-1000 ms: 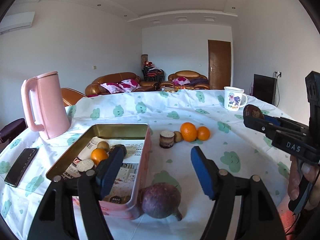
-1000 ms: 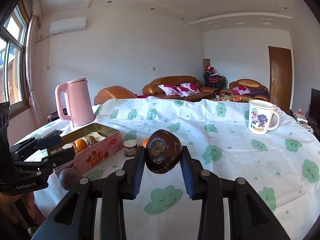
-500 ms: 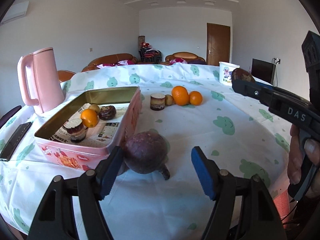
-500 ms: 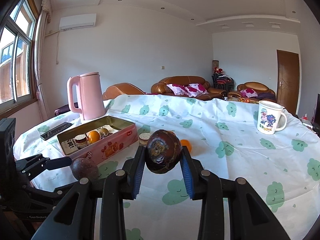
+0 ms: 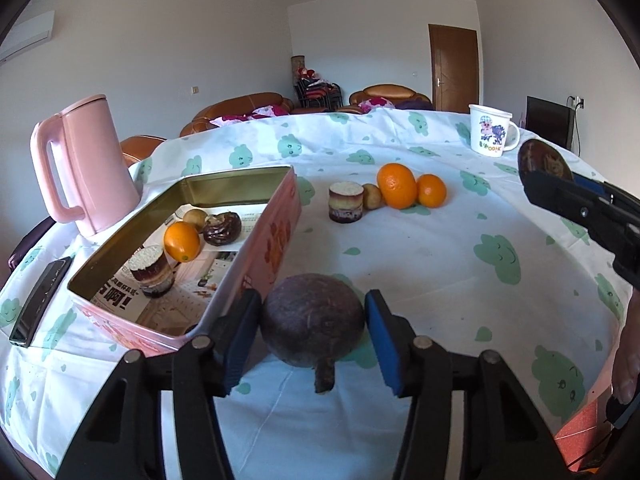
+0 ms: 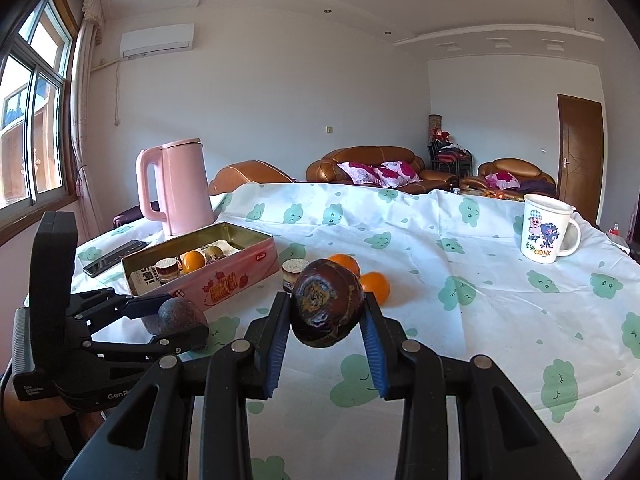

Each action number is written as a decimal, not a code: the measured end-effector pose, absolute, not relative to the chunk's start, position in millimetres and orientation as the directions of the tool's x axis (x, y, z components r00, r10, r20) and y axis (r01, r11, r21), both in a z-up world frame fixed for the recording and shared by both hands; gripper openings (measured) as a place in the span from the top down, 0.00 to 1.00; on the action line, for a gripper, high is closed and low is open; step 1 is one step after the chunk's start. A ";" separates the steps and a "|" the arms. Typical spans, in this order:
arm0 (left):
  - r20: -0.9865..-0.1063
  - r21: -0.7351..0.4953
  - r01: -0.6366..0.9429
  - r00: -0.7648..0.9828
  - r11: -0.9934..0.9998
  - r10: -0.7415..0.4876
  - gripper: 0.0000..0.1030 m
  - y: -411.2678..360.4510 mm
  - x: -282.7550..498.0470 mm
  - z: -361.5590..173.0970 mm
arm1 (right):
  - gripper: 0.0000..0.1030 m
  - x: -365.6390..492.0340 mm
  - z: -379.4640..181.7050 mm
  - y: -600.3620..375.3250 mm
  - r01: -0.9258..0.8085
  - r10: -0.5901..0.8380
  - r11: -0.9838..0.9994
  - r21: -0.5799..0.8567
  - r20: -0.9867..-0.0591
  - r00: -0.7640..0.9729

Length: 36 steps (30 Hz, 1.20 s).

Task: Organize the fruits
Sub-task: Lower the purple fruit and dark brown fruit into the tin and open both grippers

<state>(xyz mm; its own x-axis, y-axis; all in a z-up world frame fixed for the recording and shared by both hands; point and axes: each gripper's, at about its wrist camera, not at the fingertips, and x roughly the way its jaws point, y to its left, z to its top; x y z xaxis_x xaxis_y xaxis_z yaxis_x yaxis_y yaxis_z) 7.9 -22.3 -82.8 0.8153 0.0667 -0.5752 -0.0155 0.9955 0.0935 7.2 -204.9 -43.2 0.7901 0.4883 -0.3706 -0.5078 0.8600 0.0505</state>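
My left gripper [image 5: 314, 326] has its blue pads closed around a dull purple round fruit [image 5: 313, 318] with a stub stem, low over the tablecloth beside the pink tin [image 5: 276, 248]. The tin holds an orange [image 5: 182, 240], a dark fruit [image 5: 222, 229], a small brown fruit and a cut purple piece [image 5: 152, 270]. My right gripper [image 6: 326, 320] is shut on a dark brown-purple fruit [image 6: 326, 308], held above the table; it shows at the right of the left wrist view [image 5: 546, 160]. Two oranges [image 5: 398, 186], a small brown fruit and a cut piece [image 5: 346, 202] lie mid-table.
A pink kettle [image 5: 86, 164] stands behind the tin at the left. A black phone [image 5: 40, 300] lies left of the tin. A white cartoon mug [image 5: 490, 130] stands far right. The table edge runs close below both grippers.
My left gripper has moved forward and down to the purple fruit and its pads have closed in around it. The right gripper still holds its fruit, shifted slightly.
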 end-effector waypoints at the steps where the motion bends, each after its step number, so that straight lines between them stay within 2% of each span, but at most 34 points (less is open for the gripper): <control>1: -0.574 0.098 -0.013 0.816 0.995 0.067 0.47 -21.3 8.8 -83.4 | 0.64 7.0 -43.3 -204.2 -0.510 0.490 0.859 0.050 -0.371 0.789; 7: -0.573 0.007 0.033 0.819 0.999 -0.023 0.48 -10.5 3.9 -78.0 | 0.64 8.2 -39.0 -200.7 -0.524 0.503 0.850 0.051 -0.372 0.780; 10: -0.530 -0.003 0.038 0.847 0.999 -0.034 0.48 -6.7 -5.7 -63.9 | 0.64 11.3 -32.4 -192.0 -0.548 0.523 0.835 0.046 -0.376 0.765; 16: -0.462 -0.014 -0.043 0.886 0.999 0.032 0.48 34.7 -10.5 -32.0 | 0.64 29.4 -14.2 -159.0 -0.659 0.641 0.743 0.115 -0.403 0.653; 21: -0.435 -0.036 -0.134 0.894 0.990 0.105 0.48 83.3 -2.4 -16.6 | 0.64 44.7 -2.1 -111.9 -0.725 0.680 0.682 0.094 -0.445 0.582; 26: -0.468 -0.074 -0.204 0.872 0.976 0.146 0.48 125.3 14.8 -20.4 | 0.64 63.3 -8.4 -60.5 -0.763 0.694 0.637 0.109 -0.511 0.507; 36: -0.535 -0.075 -0.217 0.832 0.973 0.144 0.48 144.2 30.0 -43.5 | 0.64 69.8 -49.7 7.6 -0.797 0.635 0.601 0.059 -0.641 0.432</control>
